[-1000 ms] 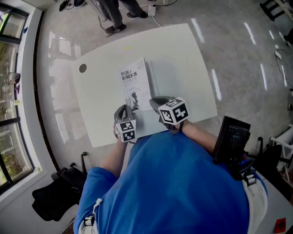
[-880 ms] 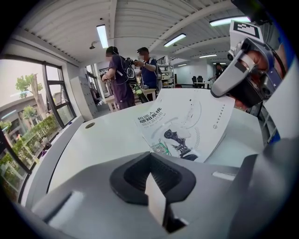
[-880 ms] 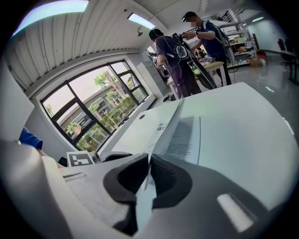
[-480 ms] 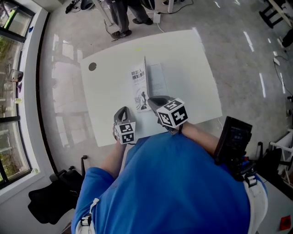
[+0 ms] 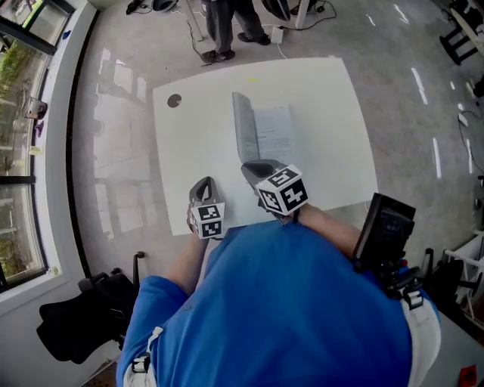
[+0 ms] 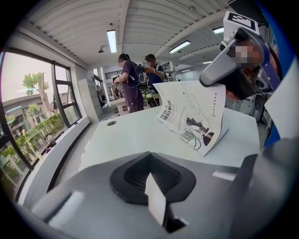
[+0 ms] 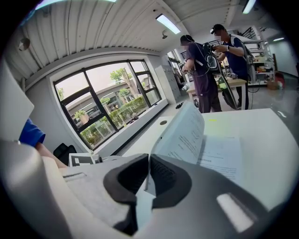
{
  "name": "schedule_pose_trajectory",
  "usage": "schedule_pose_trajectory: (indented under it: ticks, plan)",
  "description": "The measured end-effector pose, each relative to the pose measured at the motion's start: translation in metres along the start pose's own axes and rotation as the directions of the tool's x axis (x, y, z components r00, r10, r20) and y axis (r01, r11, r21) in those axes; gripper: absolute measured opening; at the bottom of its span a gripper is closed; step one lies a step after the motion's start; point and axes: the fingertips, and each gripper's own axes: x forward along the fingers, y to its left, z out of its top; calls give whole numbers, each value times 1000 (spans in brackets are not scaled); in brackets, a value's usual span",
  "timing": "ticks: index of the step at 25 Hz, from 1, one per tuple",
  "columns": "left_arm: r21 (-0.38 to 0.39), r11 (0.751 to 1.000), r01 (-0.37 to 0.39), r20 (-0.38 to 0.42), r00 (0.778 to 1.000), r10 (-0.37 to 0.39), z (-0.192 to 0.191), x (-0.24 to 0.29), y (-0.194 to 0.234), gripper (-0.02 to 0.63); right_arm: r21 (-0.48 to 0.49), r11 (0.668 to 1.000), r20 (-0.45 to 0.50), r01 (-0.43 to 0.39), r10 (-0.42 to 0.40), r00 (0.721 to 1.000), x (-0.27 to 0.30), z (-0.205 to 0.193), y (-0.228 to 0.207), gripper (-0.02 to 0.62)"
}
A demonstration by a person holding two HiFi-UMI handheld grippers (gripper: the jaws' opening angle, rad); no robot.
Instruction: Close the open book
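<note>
The book (image 5: 274, 132) lies open on the white table (image 5: 189, 151). Its printed front cover (image 5: 242, 132) stands almost upright over the spine. My right gripper (image 5: 253, 168) is at the cover's near corner, shut on it. In the right gripper view the raised cover (image 7: 184, 133) runs in between the closed pads (image 7: 161, 175), with the text page (image 7: 226, 154) flat to its right. My left gripper (image 5: 202, 184) hangs shut and empty over the table's near edge, left of the book. Its view shows the cover's face (image 6: 194, 119) and the right gripper (image 6: 231, 63) above it.
A round dark grommet (image 5: 175, 100) sits in the table's far left corner. Two people (image 5: 227, 23) stand beyond the far edge. A black chair (image 5: 76, 325) is at the lower left, a black device (image 5: 386, 234) at my right side, windows along the left wall.
The cover lay flat to the left with its title showing; now it stands nearly upright, swung toward the right. My right gripper moved with it. The left gripper stayed shut near the table's edge.
</note>
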Motion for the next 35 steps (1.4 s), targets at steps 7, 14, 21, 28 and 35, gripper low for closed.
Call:
schedule_pose_trajectory:
  ticks: [7,14,21,28,35]
  plan:
    - [-23,999,-31,-1,1000,31,-9,-14,30,6,-14,1000,0,-23,23,1000,21,10,25,17]
    - [-43,998,-53,-7,999,52,-25,-18,55,6,-41,997,-39,-58,57,998,58,3,49,17]
    - [-51,996,-71,-27,997,70,-42,-29,78,6,-49,996,-90,-71,66,994,92,-8,62,14]
    - [-48,996,-73,-46,996,71,-51,-36,93,6,-61,997,-158,-54,43,986,123,-25,65,12]
    - [-47,997,-69,-50,996,67,-74,-40,116,6,-154,988,-217,-5,-29,976,166,-51,79,9]
